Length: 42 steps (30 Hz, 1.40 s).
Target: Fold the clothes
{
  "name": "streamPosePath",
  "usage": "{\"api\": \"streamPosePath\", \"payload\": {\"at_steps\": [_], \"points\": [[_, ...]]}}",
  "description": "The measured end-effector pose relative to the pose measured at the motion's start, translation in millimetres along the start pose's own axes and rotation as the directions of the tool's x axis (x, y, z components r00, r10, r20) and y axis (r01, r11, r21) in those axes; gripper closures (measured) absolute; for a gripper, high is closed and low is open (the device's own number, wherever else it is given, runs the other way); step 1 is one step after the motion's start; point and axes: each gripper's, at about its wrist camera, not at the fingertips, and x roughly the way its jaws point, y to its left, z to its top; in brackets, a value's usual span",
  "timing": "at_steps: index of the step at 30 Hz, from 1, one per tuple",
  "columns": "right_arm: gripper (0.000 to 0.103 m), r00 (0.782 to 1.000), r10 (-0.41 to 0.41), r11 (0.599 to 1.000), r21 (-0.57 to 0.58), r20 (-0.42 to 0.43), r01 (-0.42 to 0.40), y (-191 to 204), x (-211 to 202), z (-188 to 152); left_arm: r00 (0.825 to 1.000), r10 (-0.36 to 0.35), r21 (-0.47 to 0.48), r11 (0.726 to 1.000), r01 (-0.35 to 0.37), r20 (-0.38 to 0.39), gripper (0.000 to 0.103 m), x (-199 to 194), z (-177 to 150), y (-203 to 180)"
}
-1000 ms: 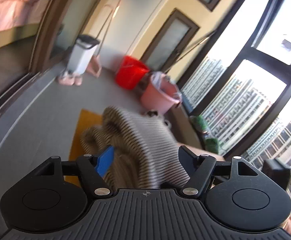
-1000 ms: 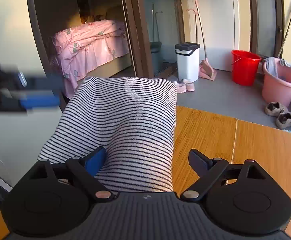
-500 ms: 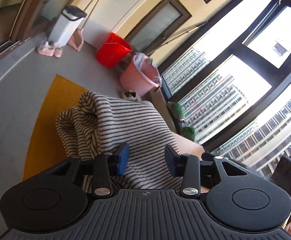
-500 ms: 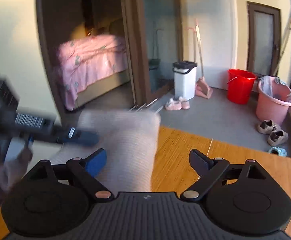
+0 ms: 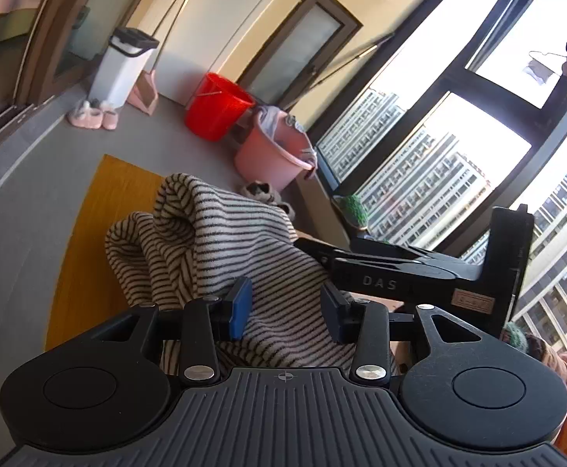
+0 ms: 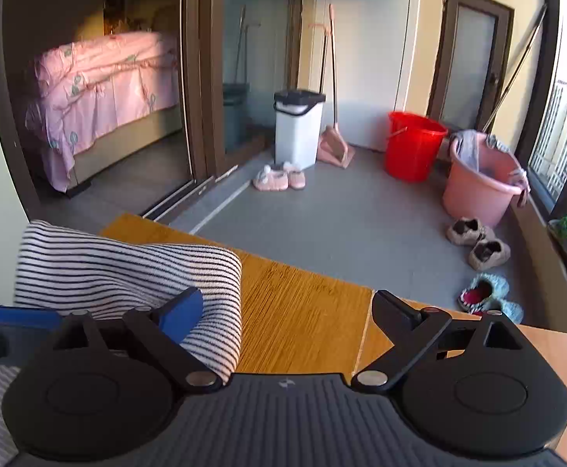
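Observation:
A grey-and-white striped garment (image 5: 236, 233) lies bunched over the yellow wooden table (image 5: 85, 233). My left gripper (image 5: 286, 309) is shut on the garment, with a thick fold of it between the blue pads. The black body of the right tool (image 5: 419, 272) reaches in from the right, its tip against the cloth. In the right wrist view the garment (image 6: 127, 264) drapes over the left finger of my right gripper (image 6: 289, 307). That gripper is wide open, with bare table (image 6: 302, 311) showing between its fingers.
On the grey floor beyond the table stand a red bucket (image 6: 415, 144), a pink bucket (image 6: 478, 190), a white bin (image 6: 299, 128) and several slippers (image 6: 279, 179). Large windows (image 5: 439, 155) line the right. A doorway at the left shows a pink bed (image 6: 104, 78).
My left gripper went from wide open to closed on the striped cloth. In the right wrist view the cloth dropped from high in front of the camera to low on the left.

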Motion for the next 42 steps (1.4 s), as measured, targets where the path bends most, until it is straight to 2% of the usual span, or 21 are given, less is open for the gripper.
{"api": "streamPosePath", "payload": {"at_steps": [3, 5, 6, 7, 10, 12, 15, 17, 19, 22, 24, 26, 27, 29, 30, 34, 38, 42], "points": [[0.009, 0.997, 0.062, 0.996, 0.053, 0.050, -0.065, -7.4, -38.8, -15.9, 1.000, -0.012, -0.016, 1.000, 0.012, 0.009, 0.059, -2.2, 0.9, 1.5], [0.009, 0.993, 0.111, 0.990, 0.078, 0.046, -0.114, -7.6, -56.9, -34.6, 1.000, -0.020, -0.034, 0.999, 0.021, 0.019, 0.058, -6.6, 2.0, 2.8], [0.009, 0.990, 0.136, 0.986, 0.090, 0.044, -0.139, -7.6, -65.9, -44.0, 0.999, -0.024, -0.045, 0.999, 0.025, 0.029, 0.056, -12.7, 2.6, 1.6], [0.009, 0.987, 0.157, 0.982, 0.099, 0.043, -0.160, -7.2, -74.2, -53.0, 0.999, -0.033, -0.046, 0.998, 0.035, 0.041, 0.048, -20.2, 2.8, -1.9], [0.005, 0.987, 0.157, 0.986, 0.052, 0.036, -0.159, 3.0, -83.7, -73.0, 0.998, -0.056, 0.026, 0.998, 0.055, 0.038, 0.046, -36.3, -0.6, -22.2], [0.003, 0.990, 0.133, 0.991, 0.027, 0.044, -0.135, 9.9, -81.9, -77.3, 1.000, -0.024, 0.074, 0.997, 0.023, 0.011, 0.046, -35.3, -4.3, -32.0], [0.001, 0.991, 0.134, 0.989, 0.064, 0.026, -0.135, 16.5, -72.2, -79.7, 0.999, 0.033, 0.103, 0.994, -0.032, -0.006, 0.050, -22.6, -4.7, -30.3], [0.000, 0.991, 0.128, 0.989, 0.066, 0.036, -0.131, 20.3, -67.5, -82.9, 0.997, 0.071, 0.123, 0.990, -0.068, -0.016, 0.061, -14.1, -5.0, -29.1], [0.000, 0.990, 0.133, 0.987, 0.086, 0.036, -0.136, 18.3, -66.4, -82.1, 0.994, 0.109, 0.143, 0.984, -0.104, -0.026, 0.067, -5.7, -5.3, -28.0], [0.000, 0.989, 0.137, 0.983, 0.113, 0.055, -0.143, 11.6, -73.6, -82.7, 0.988, 0.152, 0.185, 0.972, -0.147, -0.011, 0.065, 1.4, -4.1, -39.2], [0.000, 0.986, 0.150, 0.981, 0.114, 0.075, -0.158, 5.6, -84.8, -85.9, 0.986, 0.166, 0.189, 0.968, -0.167, 0.021, 0.052, -5.5, -8.6, -50.2], [0.000, 0.981, 0.175, 0.978, 0.099, 0.078, -0.182, -1.4, -96.4, -91.5, 0.977, 0.194, 0.206, 0.956, -0.207, 0.084, 0.021, -19.6, -21.8, -68.4], [0.000, 0.980, 0.185, 0.977, 0.090, 0.073, -0.192, -4.9, -101.8, -95.0, 0.967, 0.221, 0.218, 0.945, -0.244, 0.128, 0.000, -27.5, -31.0, -79.7], [0.000, 0.985, 0.166, 0.982, 0.080, 0.047, -0.169, -9.6, -113.5, -104.9, 0.933, 0.301, 0.247, 0.906, -0.345, 0.198, 0.000, -40.2, -56.6, -102.6], [0.000, 0.988, 0.145, 0.986, 0.077, 0.050, -0.148, -10.9, -120.0, -111.1, 0.920, 0.337, 0.245, 0.892, -0.380, 0.199, 0.000, -43.9, -69.1, -109.5], [0.000, 0.995, 0.079, 0.994, 0.067, 0.056, -0.082, -15.3, -143.9, -136.3, 0.867, 0.474, 0.186, 0.847, -0.497, 0.156, 0.000, -53.2, -113.1, -126.8], [0.000, 0.999, 0.044, 0.997, 0.065, 0.008, -0.045, -15.4, -152.8, -155.9, 0.817, 0.571, 0.155, 0.802, -0.577, 0.085, 0.000, -48.1, -143.5, -133.0], [0.000, 1.000, 0.016, 1.000, 0.024, -0.026, -0.016, -9.5, -148.7, -166.8, 0.755, 0.648, 0.181, 0.734, -0.655, 0.104, 0.000, -34.9, -157.6, -138.3]]}}
